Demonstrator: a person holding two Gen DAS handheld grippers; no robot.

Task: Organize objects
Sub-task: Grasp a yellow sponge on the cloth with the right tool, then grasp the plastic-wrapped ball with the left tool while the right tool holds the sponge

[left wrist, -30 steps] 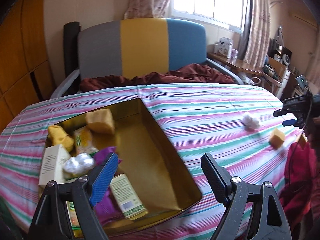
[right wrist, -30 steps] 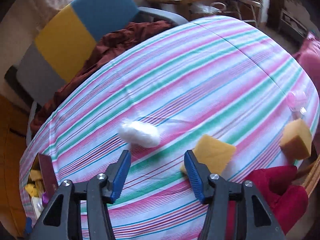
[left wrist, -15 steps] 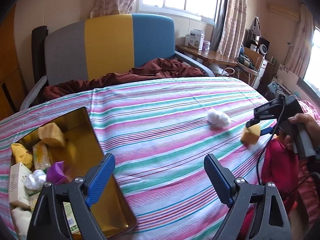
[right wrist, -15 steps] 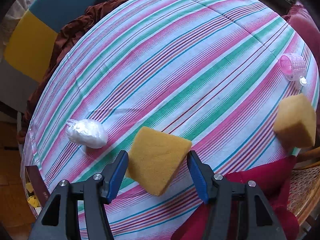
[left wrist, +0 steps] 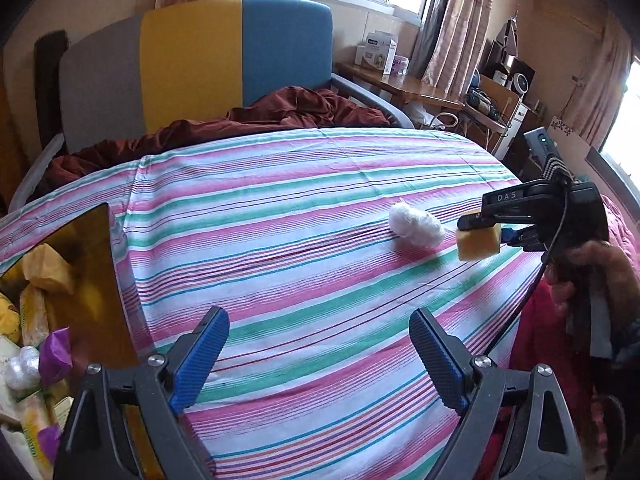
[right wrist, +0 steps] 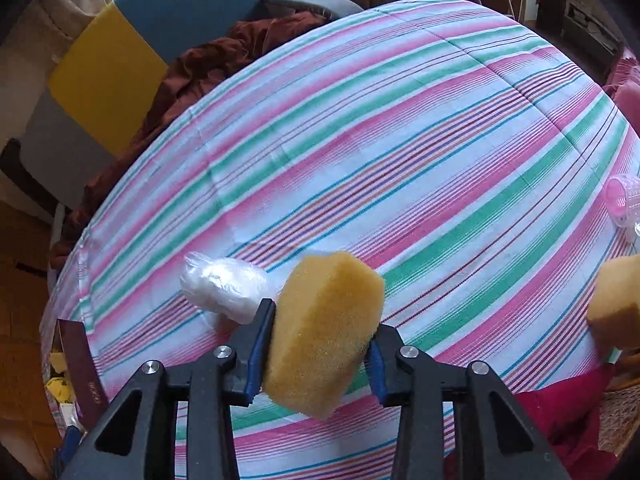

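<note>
Striped cloth covered the surface, and just above its near edge your right gripper was clamped on a yellow sponge, with a white plastic wad lying just beside it. Your left gripper hung with its jaws apart and nothing between them, the open box of items at its left.

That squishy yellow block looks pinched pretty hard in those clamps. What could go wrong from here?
The sponge is squeezed by the right gripper with much of it bulging past the fingers, so it might twist or slip out on the way to the box.

The white plastic bundle lies right beside the left finger; a sideways move could knock it along the striped cloth.

The box already looks crowded, so the sponge may perch on top rather than settle.
</note>
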